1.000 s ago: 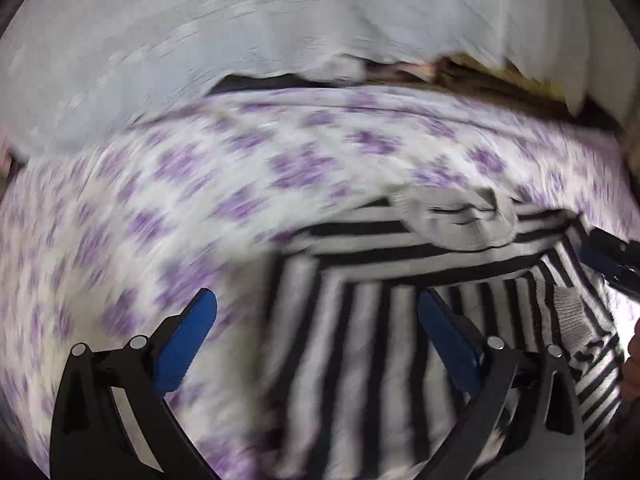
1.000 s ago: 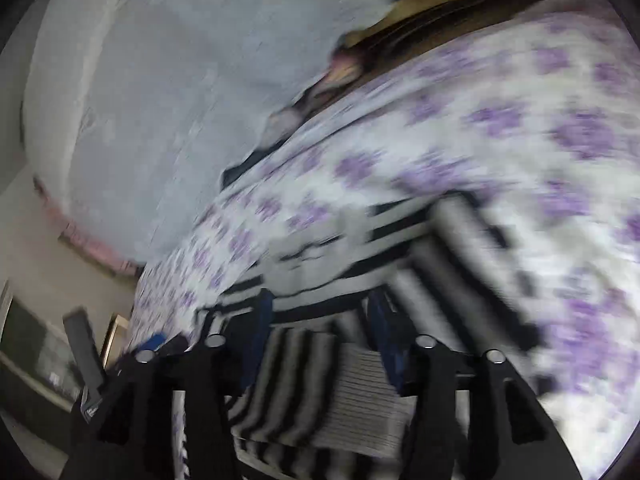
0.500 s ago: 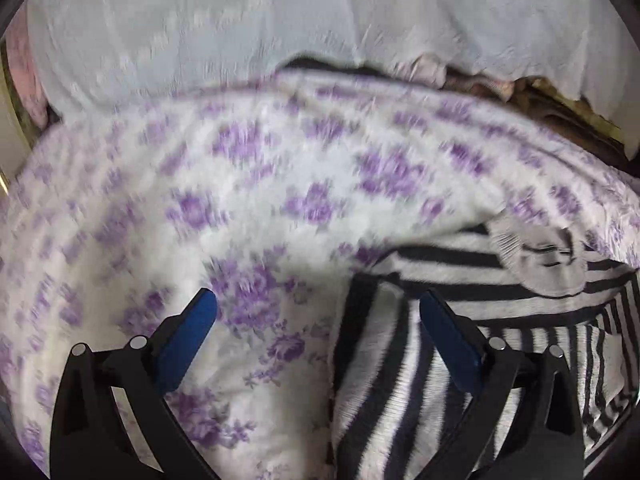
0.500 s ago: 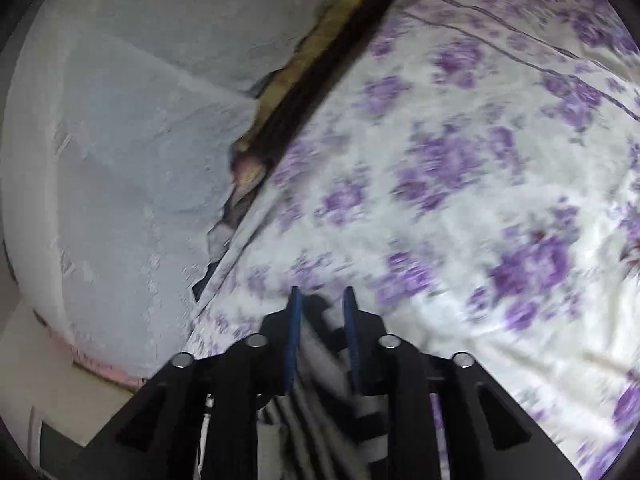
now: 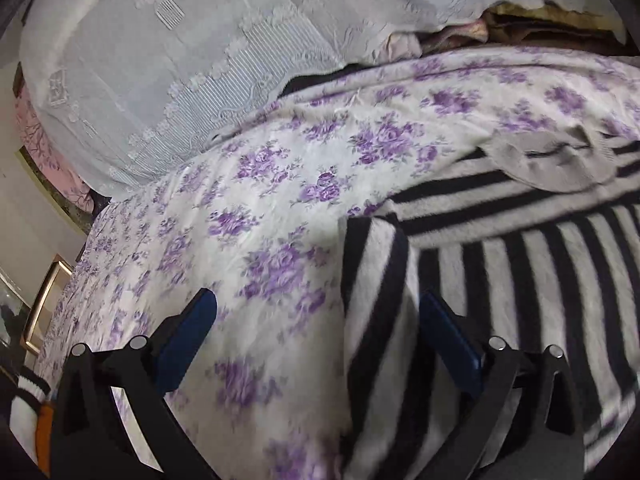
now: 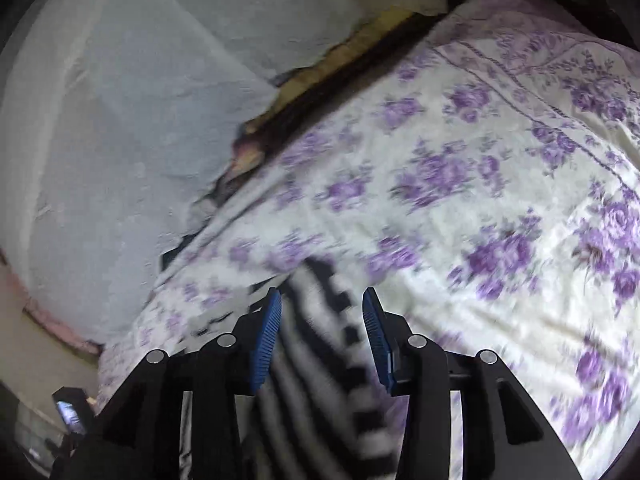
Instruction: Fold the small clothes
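Observation:
A black-and-white striped sweater (image 5: 520,272) with a grey collar (image 5: 548,160) lies on the purple-flowered bedsheet (image 5: 280,168). My left gripper (image 5: 320,320) hangs open and wide over the sweater's left edge. The folded edge runs up between its fingers, and neither blue pad touches it. In the right wrist view a blurred fold of the striped sweater (image 6: 320,320) stands between the blue pads of my right gripper (image 6: 320,336). Its jaws are opening, and a thin gap shows on each side of the fabric.
A white lace cover (image 5: 180,60) rises behind the bed, with folded cloths (image 5: 520,20) stacked at the back right. A framed picture (image 5: 44,308) leans at the far left. Flowered sheet (image 6: 500,200) spreads to the right of the right gripper.
The right gripper closed on striped fabric, carried it sideways over the flowered sheet, and its jaws now stand wider. The left gripper dipped toward the sweater's left edge, still open.

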{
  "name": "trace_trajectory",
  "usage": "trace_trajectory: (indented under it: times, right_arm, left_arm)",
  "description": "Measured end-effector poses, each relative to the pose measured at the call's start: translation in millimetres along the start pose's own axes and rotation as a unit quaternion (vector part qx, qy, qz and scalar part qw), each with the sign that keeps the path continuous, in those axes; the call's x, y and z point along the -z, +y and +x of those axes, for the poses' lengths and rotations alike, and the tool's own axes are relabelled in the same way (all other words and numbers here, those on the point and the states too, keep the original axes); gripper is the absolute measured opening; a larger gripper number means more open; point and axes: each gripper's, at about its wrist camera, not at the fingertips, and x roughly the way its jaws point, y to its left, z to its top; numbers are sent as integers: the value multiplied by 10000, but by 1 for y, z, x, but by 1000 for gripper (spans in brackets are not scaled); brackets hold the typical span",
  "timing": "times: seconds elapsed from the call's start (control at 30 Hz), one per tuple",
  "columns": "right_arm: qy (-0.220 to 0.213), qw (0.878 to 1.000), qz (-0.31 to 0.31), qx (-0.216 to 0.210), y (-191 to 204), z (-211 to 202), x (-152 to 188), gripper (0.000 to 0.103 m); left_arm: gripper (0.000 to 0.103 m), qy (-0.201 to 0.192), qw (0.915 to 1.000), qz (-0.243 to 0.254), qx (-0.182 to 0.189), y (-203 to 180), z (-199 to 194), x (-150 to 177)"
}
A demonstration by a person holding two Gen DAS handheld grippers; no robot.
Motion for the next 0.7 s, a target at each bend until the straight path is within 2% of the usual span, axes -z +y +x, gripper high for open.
trace_trajectory:
  times: [0.17,0.3,0.4,0.47,0.6,0.7]
  right_arm:
    - [374,9983,-447,-90,27,3,27,45]
    - [740,9963,-435,101,21,21,44,50]
    - [703,9974,-152,-36,9,17,44,43]
    - [549,9975,-391,210,15,5,49,43]
    - [436,9891,-1207,726,43,-14,74,59]
    - [376,9805,-1637,1022,54,-28,89,68]
  left_arm:
    - [99,19,9991,-304,297,8,-19,20]
    - [99,170,9989,-281,328,8,-16,33]
    - [99,536,9941,-571,756,17,3,38]
    - [99,684,9889,-864,992,29,5,41]
    - [99,492,9840,-1148,1270,46,-19,63]
    - [99,343,9833,-1151,1370,52,-40,75]
